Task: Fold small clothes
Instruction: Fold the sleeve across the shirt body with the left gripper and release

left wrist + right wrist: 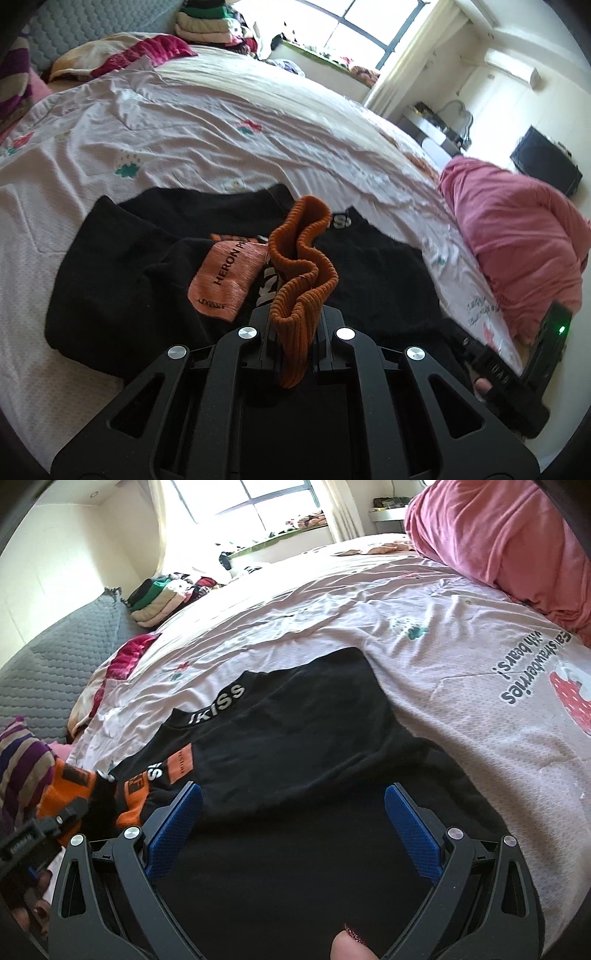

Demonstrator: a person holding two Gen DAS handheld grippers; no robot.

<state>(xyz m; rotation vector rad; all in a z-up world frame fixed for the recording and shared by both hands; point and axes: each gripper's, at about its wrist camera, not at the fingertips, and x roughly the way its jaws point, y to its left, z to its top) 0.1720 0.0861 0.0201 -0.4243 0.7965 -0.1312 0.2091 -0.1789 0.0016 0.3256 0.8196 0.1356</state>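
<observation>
Sweater (295, 738), black, small, lies flat on the bed (424, 635), near its close edge, collar lettering toward the window side. Left gripper (291, 328) has its jaws closed on the orange ribbed cuff (301, 258), bunched and lifted above the body; sleeve drawn over the chest patch (225, 280), probably to lay it inward for a fold. Right gripper (293, 823) hovers low over the hem end, jaws wide, blue pads (413, 827) apart with nothing between them; likely waiting to pin or take the hem once the sleeve is down. Pink bundle (517, 236) sits by the bed's right edge, well apart from the sweater. Folded pile (159, 598) at the far corner. Fold looks early: body unfolded.
</observation>
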